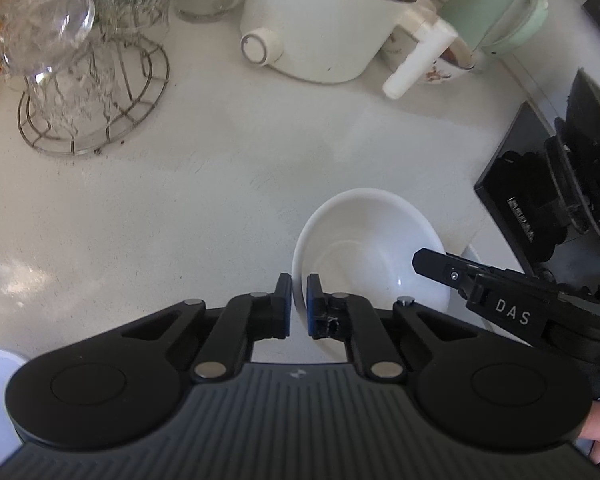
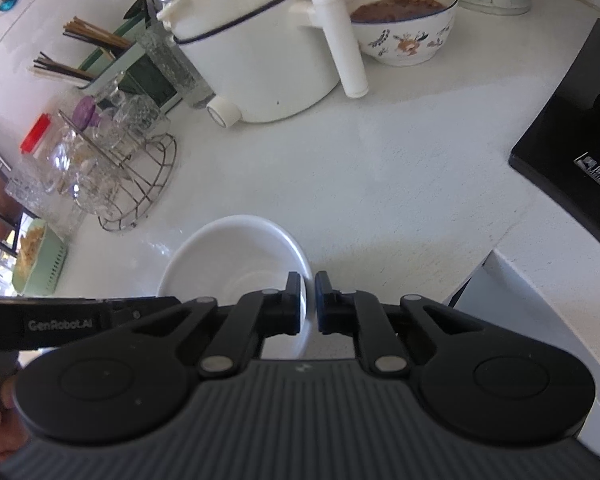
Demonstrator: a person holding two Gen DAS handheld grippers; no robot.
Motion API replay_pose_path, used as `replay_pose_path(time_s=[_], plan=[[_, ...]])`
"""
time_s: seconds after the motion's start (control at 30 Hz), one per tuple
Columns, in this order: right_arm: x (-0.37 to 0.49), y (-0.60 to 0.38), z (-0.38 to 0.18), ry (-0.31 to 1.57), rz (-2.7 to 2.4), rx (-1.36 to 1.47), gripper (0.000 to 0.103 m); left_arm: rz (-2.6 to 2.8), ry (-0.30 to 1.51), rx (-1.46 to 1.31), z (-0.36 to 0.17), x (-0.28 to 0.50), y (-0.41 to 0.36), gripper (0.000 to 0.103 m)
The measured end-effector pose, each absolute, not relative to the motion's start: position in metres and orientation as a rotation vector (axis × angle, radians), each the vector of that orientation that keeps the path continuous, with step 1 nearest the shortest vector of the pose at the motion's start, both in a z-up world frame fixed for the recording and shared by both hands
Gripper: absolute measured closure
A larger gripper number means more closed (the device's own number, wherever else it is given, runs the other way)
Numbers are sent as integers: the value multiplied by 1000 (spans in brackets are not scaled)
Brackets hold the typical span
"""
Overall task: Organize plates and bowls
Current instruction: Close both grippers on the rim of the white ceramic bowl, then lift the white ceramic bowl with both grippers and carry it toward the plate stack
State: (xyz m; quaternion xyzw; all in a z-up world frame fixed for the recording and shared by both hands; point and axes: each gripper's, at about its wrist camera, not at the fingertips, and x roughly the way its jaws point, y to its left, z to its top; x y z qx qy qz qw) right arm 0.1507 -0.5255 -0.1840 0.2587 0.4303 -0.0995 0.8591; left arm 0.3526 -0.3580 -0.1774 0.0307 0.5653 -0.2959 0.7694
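White glazed ceramic fills the middle of both my views: a plain round white bowl (image 1: 364, 248) standing upright and empty on the pale speckled counter (image 1: 220, 184), near its front edge. My left gripper (image 1: 299, 306) is clamped on the bowl's left rim, one blue pad inside the wall and one outside, and in the right wrist view my right gripper (image 2: 308, 302) pinches the opposite rim the same way, so the bowl is held from both sides at once. Whether its base touches the counter or hangs just clear I cannot quite tell from these angles. Behind the bowl, well apart from it, stands a white electric cooking pot with a dark rim line (image 2: 260, 52), its long white handle (image 2: 344, 48) pointing toward me, and beside that handle a flower-patterned bowl of brown food (image 2: 404, 24). To the left a wire rack of clear glassware (image 1: 84, 80) rests on the counter. A black glass stove top (image 2: 572, 128) lies to the right, and a pale green appliance (image 1: 500, 4) stands at the back.
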Motion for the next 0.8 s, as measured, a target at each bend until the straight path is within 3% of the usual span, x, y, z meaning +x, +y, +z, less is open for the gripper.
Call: replay_pose_path(time_s=[0.8], plan=[[157, -458, -113, 837, -129, 524, 90, -590, 1117, -124, -90, 341, -259, 94]])
